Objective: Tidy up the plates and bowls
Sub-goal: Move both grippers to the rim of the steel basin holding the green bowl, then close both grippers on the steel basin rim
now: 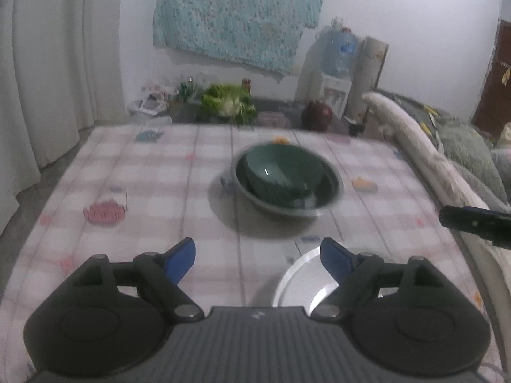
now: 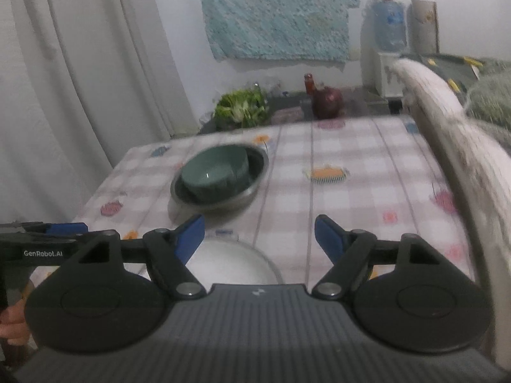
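Note:
A green bowl (image 1: 282,172) (image 2: 215,172) sits tilted inside a wider steel bowl (image 1: 319,207) (image 2: 252,188) near the middle of the checked table. A white plate (image 1: 297,282) (image 2: 226,263) lies on the cloth near the front edge. My left gripper (image 1: 258,260) hovers open over the plate's left rim with nothing between its blue pads. My right gripper (image 2: 259,239) is open above the plate's right side, nothing held. The right gripper's tip (image 1: 472,221) shows at the right edge of the left wrist view. In the right wrist view, the left gripper (image 2: 48,234) shows at the left edge.
The tablecloth (image 1: 153,191) is pink-checked with small prints. Beyond the far edge stand leafy greens (image 1: 228,102), a dark red round thing (image 1: 317,115), a bottle and a water dispenser (image 1: 338,63). A padded rail (image 2: 447,134) runs along the right side. Curtains hang on the left.

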A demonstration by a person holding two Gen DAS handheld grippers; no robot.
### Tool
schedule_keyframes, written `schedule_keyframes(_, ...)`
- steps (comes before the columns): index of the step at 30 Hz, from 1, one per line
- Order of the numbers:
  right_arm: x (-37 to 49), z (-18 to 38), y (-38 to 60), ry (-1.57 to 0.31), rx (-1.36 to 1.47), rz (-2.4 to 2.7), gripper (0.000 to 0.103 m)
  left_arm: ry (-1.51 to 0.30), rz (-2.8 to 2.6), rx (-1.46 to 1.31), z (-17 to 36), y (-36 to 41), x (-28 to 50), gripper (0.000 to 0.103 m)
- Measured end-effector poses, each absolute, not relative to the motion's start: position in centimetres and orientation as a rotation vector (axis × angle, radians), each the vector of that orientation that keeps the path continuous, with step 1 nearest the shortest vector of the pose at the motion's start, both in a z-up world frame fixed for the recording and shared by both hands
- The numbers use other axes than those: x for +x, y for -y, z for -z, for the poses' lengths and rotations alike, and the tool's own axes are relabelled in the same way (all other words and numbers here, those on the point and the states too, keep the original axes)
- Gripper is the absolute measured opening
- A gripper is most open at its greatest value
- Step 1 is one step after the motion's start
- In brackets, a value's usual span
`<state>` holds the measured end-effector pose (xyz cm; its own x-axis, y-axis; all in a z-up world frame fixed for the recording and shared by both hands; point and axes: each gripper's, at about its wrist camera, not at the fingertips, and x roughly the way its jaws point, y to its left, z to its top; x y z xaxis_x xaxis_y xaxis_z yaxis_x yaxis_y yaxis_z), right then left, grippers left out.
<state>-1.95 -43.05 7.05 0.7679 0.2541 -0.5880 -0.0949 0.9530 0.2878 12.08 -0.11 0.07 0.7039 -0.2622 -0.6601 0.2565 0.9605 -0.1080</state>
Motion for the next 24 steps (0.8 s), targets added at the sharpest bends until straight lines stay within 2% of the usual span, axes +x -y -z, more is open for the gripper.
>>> schedule_keyframes(5,1.9,-8.0,42.9,-0.663,0.221,-0.213,0.076,-0.7,0.285,0.002,-0.2,0.2,15.3,0.084)
schedule_keyframes(9,5.3,-7.9,42.4,-0.661,0.194,-0.24,0.073,-0.693,0.283,0.006,0.5,0.6,17.9,0.076)
schedule_keyframes(13,8.7,-7.0,41.8,-0.674,0.186,-0.268,0.061,-0.705,0.276,0.028,1.9,1.4,20.4,0.06)
schedule_keyframes(17,12.4,-4.9,41.6,-0.722,0.207,-0.278,0.05,-0.738,0.288,0.034,3.4,1.8,22.4,0.052)
schedule_keyframes(24,16.7,-1.0,41.2,-0.802,0.235,-0.285,0.04,-0.797,0.297,0.048,5.5,2.4,25.0,0.04)
